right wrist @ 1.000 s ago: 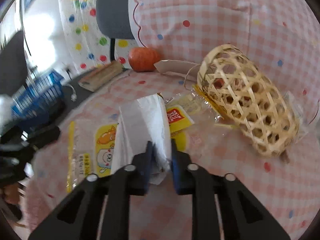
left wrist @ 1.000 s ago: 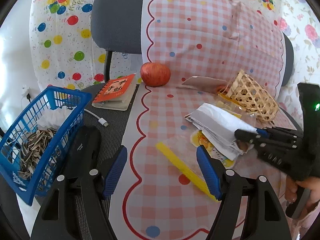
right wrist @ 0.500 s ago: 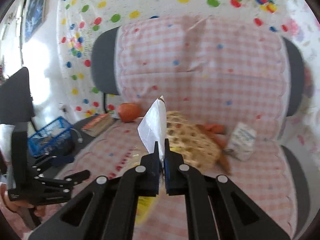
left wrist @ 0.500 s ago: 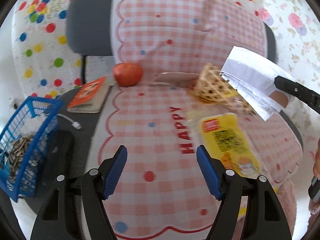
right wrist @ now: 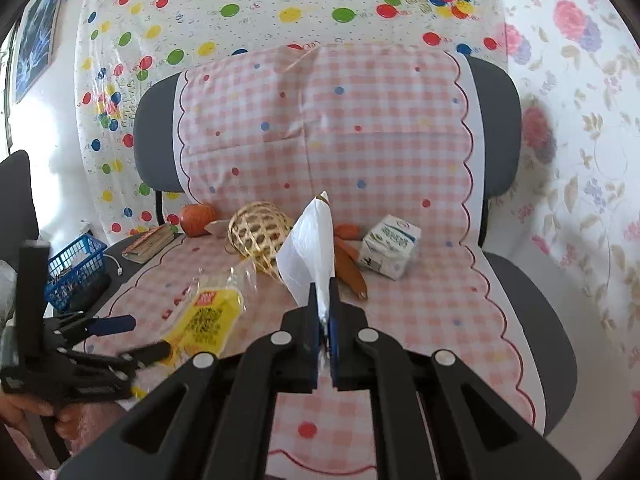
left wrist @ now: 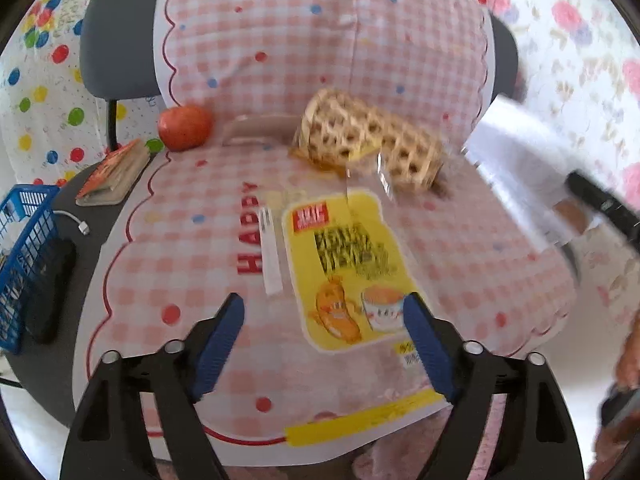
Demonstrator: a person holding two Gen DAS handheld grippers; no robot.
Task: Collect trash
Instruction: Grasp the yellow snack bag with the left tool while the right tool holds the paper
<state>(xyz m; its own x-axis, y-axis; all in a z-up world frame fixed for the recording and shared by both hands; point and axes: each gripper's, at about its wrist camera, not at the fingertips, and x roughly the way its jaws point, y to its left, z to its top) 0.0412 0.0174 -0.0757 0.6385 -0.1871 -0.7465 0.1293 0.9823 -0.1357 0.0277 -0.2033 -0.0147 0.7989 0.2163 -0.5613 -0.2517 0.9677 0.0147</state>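
A: Right gripper: clamped on white paper wrapper, held up above the checked cloth.
B: Left gripper: jaws opening, nothing between the pads; poised over yellow snack packet lying flat on the cloth.
A: Writing: red "HAPPY" printed on cloth (readable); red label and black characters on packet, blurred, not readable.
B: Also shown: wicker basket beyond the packet, apple, notebook, blue basket at far left, milk carton with unreadable print.
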